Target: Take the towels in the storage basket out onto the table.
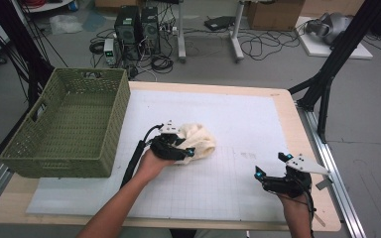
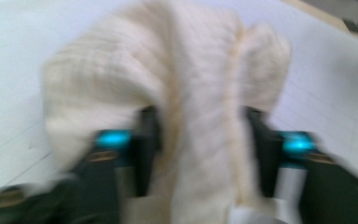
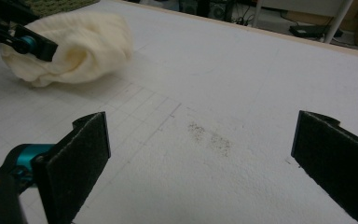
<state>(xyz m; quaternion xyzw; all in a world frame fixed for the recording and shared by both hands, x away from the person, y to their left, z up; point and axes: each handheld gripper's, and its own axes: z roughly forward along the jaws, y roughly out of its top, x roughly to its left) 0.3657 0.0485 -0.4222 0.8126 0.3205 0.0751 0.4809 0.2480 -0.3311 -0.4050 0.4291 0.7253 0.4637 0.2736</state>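
Left hand-held gripper (image 1: 178,147) — one cream cloth (image 1: 200,140), one green basket (image 1: 69,124) — jaws apart.

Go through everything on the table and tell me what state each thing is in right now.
Cloth: bunched up on the mat, between the left tongs' jaws.
Basket: upright, nothing seen inside.
Left tongs: open around the cloth.
Right tongs: open, holding nothing.
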